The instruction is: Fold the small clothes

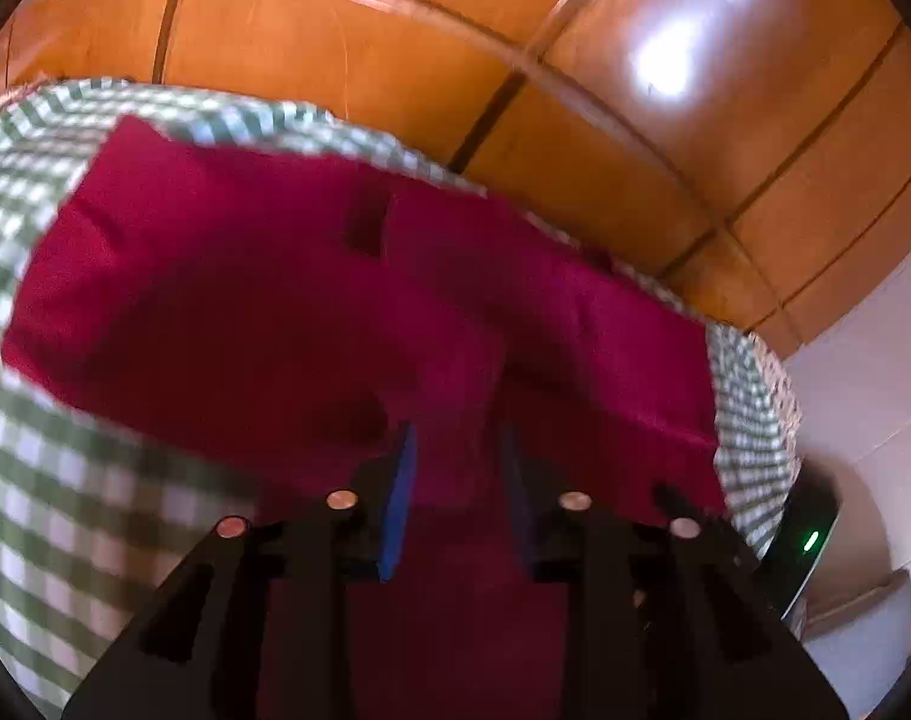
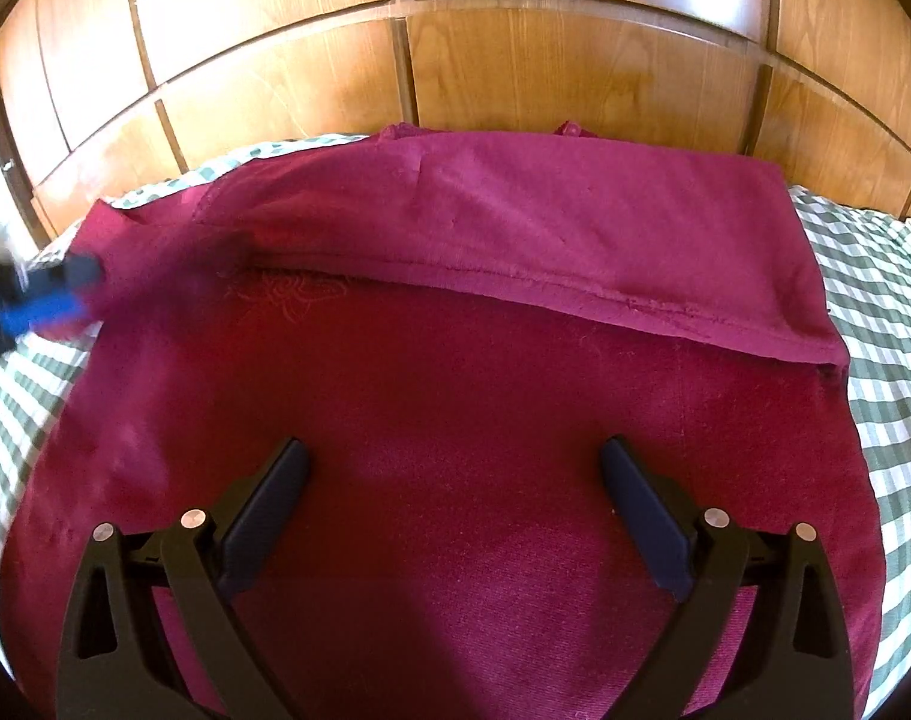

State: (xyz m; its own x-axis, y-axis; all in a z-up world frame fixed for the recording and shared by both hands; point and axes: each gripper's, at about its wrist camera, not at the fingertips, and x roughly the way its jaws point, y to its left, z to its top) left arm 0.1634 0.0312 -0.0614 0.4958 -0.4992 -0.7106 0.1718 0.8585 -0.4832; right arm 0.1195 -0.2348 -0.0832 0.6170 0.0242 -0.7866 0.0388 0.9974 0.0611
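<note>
Two grippers show above a bed-like top with a green and white checked cover [image 2: 887, 276]. One red piece of clothing [image 2: 455, 390] lies spread flat in the middle of the checked cover. It hides most of the cover, and checks only peek out at the left and right sides. The far part of the clothing is a folded flap [image 2: 575, 228] that lies over the rest, near the cover's back edge. A small stitched flower [image 2: 299, 294] sits just under the flap's edge, toward the cover's left side.

The right gripper [image 2: 455, 456] hangs over the near part of the cover, above the red clothing. Its two tongs stand wide apart and hold nothing.

The left gripper [image 1: 458, 438] is at the cover's left side, at the left edge of the clothing. It looks blurry. Its tongs are close together, with only a narrow gap, and red cloth is in that gap. I cannot tell if they pinch the cloth.

Shiny brown wood panels [image 2: 515, 60] stand behind the cover's back edge.
</note>
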